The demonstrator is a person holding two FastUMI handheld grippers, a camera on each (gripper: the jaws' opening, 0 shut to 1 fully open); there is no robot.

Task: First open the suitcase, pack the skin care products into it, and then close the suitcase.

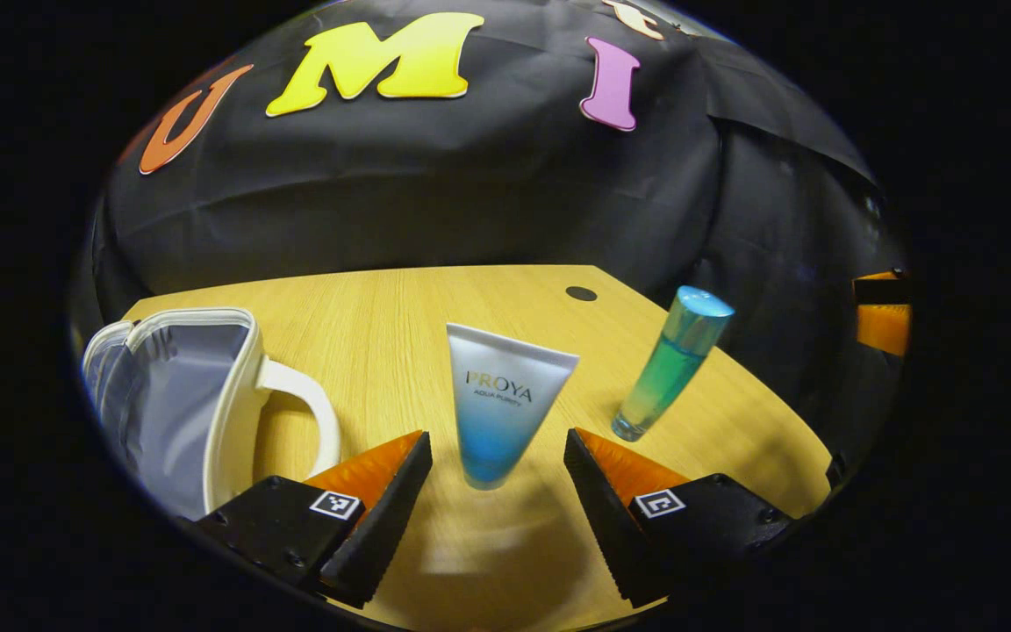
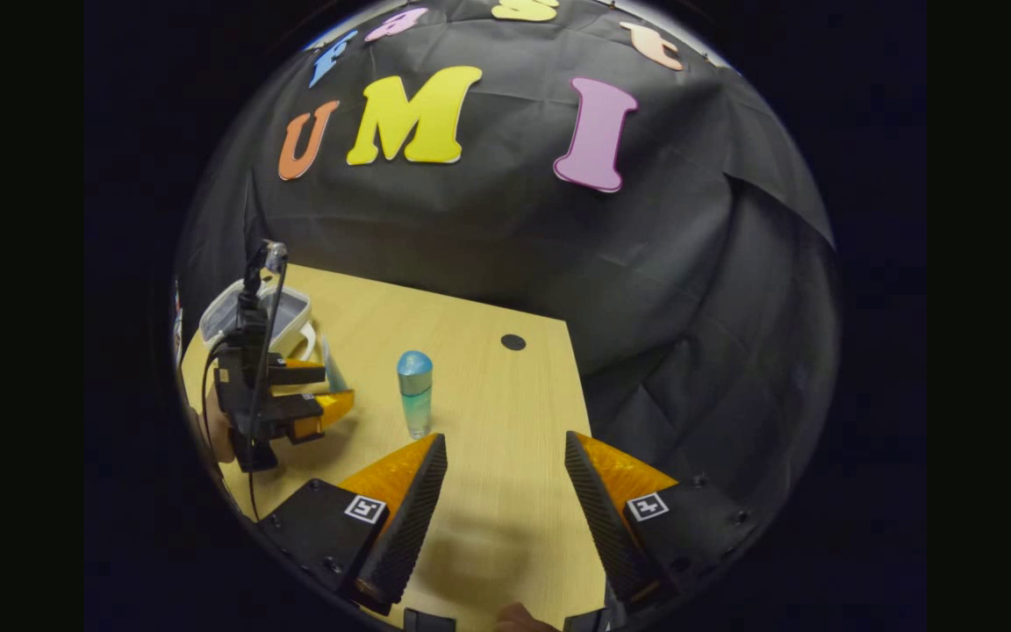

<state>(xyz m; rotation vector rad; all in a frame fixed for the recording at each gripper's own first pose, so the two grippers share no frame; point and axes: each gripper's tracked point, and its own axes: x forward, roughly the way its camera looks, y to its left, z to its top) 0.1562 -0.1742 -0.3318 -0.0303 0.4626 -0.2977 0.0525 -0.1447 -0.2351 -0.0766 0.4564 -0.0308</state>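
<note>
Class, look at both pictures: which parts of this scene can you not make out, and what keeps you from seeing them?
- Case, left gripper view: its left part is cut off by the picture's edge; what lies inside cannot be told.
- Tube, right gripper view: mostly hidden behind the left claw.
- Bottle, right gripper view: too small to tell any detail.
- Tube, left gripper view: its back face is hidden.

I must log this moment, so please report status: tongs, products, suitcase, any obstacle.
Left tongs open, tube standing between them, not gripped. Right tongs open, empty. Bottle upright on table; suitcase open. Nothing in the way.
</note>
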